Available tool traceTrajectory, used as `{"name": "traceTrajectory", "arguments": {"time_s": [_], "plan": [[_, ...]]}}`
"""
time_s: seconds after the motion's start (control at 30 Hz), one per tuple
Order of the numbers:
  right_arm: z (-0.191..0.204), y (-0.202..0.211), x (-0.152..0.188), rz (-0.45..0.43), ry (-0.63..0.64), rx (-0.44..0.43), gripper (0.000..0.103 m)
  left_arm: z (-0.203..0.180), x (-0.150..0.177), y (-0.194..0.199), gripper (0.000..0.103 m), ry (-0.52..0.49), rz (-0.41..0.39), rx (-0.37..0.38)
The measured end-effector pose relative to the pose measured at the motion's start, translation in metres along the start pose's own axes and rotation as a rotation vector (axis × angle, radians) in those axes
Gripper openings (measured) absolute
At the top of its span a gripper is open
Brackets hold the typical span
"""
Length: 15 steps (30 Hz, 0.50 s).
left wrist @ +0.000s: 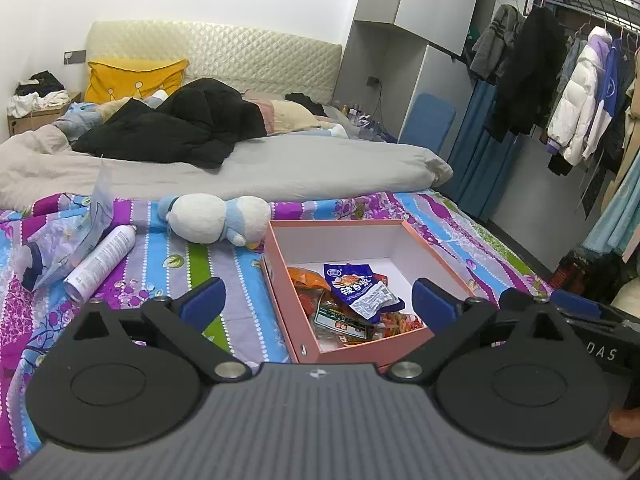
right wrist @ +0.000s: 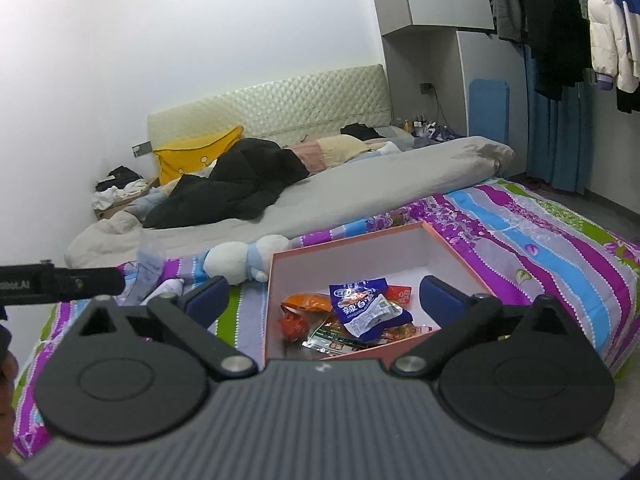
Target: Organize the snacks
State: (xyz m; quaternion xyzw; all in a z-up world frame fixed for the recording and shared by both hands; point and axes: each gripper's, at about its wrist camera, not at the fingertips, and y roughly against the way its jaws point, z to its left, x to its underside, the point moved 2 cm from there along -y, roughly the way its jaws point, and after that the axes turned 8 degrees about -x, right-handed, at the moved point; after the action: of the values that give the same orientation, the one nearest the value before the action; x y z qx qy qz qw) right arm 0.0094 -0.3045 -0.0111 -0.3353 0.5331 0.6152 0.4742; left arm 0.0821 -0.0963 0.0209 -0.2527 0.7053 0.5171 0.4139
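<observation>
Both grippers, left (left wrist: pixel 318 294) and right (right wrist: pixel 324 296), are being held wide apart, empty, above the box (left wrist: pixel 416 236) of snacks (left wrist: pixel 360 290).

Both wrist cameras sit just behind their own fingers, angled downward across the bed toward the headboard (left wrist: pixel 216 50) — each close above the pink box (left wrist: pixel 362 354) of snack packets. The left view looks from the box's left front corner, the right view from its right (slightly rolled). Both share box, plush toy (right wrist: pixel 240 258) and grey duvet (right wrist: pixel 360 184).
</observation>
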Motion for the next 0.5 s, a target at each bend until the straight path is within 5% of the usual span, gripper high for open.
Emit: {"name": "traceTrajectory", "arguments": {"time_s": [0.5], "plan": [[-0.002,-0.0006,0.0008,0.011,-0.016,-0.008,0.103,-0.0062,0.0005,-0.0074,0.103,-0.038,0.01,-0.044]]}}
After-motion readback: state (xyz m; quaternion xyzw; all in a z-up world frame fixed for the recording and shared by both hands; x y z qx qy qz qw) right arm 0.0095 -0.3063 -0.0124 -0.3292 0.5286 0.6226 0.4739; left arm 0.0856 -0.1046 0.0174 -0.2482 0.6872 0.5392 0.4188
